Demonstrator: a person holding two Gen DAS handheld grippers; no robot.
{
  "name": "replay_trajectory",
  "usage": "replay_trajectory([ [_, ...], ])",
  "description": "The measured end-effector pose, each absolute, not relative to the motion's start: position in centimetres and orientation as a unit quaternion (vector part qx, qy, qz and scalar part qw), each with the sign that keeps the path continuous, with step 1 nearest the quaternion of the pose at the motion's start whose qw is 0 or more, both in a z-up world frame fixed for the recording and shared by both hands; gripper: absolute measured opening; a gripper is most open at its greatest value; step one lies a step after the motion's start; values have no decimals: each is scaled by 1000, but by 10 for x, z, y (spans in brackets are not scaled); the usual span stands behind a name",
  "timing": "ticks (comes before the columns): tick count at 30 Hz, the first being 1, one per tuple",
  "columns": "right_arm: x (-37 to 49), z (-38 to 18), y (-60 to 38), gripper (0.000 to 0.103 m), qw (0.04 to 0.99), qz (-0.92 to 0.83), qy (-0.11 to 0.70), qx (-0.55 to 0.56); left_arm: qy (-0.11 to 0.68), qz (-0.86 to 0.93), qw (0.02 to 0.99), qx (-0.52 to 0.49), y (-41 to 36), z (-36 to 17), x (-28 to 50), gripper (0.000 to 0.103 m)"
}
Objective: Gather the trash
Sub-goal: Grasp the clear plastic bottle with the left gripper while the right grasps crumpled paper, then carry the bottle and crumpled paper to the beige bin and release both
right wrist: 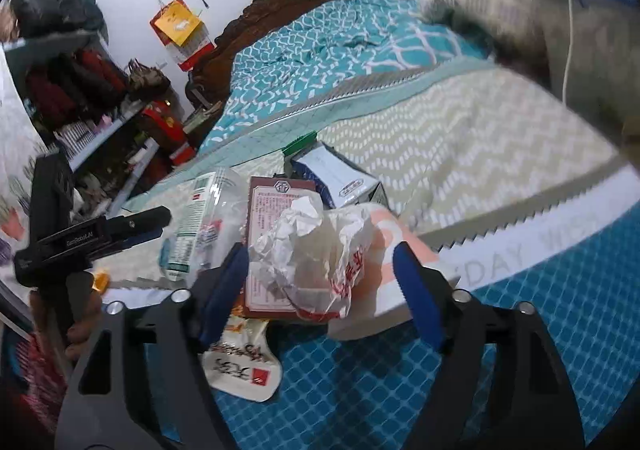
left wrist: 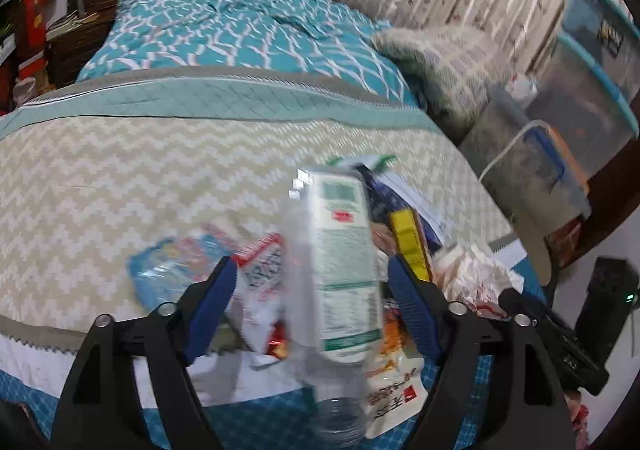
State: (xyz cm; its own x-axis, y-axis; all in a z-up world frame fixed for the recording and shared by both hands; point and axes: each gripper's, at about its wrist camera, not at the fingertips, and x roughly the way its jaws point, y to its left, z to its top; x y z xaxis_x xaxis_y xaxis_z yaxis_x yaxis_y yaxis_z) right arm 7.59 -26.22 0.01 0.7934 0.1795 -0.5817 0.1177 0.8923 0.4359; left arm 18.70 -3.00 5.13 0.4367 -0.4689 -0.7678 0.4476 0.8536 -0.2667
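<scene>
1. The left hand-held gripper (left wrist: 310,292) has its blue fingers (left wrist: 212,302) spread wide. A clear plastic bottle (left wrist: 340,270) with a white and green label lies between them, blurred; neither pad presses on it.
2. The right hand-held gripper (right wrist: 320,284) is likewise spread wide. A crumpled white plastic bag (right wrist: 316,250) with red print sits between its fingers, with a gap on each side.
3. The trash lies in a heap near the foot of the bed (left wrist: 120,185), on the chevron-patterned cover.
4. Left to right in the right wrist view: the bottle (right wrist: 192,226), a brown packet (right wrist: 264,217) with small print too fine to read, the bag, and a blue and white carton (right wrist: 340,177) behind.
5. A white pouch (right wrist: 240,366) with black characters and a red square lies nearest the camera, on the blue checked sheet.
6. The sheet's white band reads "DAY" in grey.
7. The left hand-held gripper's body, seen from the right wrist, bears small white lettering I cannot read surely.
8. Stacked clear storage bins (left wrist: 592,61) with blue lids stand beside the bed; their contents are unclear.
</scene>
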Motion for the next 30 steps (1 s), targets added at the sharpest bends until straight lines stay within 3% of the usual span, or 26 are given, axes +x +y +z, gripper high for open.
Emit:
replay_trajectory([
  [5, 86, -6, -254, 77, 925, 7, 331, 188, 459, -221, 857, 78, -68, 21, 170, 78],
  [6, 87, -9, -253, 76, 924, 8, 335, 184, 459, -211, 858, 88, -71, 14, 169, 73],
  [8, 91, -16, -250, 47, 920, 22, 350, 174, 468, -210, 854, 91, -73, 4, 169, 62],
  [10, 85, -15, -250, 39, 922, 35, 342, 180, 463, -213, 857, 80, -68, 7, 166, 61],
  [19, 27, 9, -289, 38, 942, 16, 266, 203, 398, -252, 882, -14, -18, 74, 125, 61],
  [24, -5, -11, -329, 38, 930, -26, 277, 241, 400, -344, 849, 12, -71, 83, 91, 61],
  [30, -54, -24, -371, 38, 922, -79, 274, 263, 441, -423, 789, 65, -161, 49, 48, 61],
])
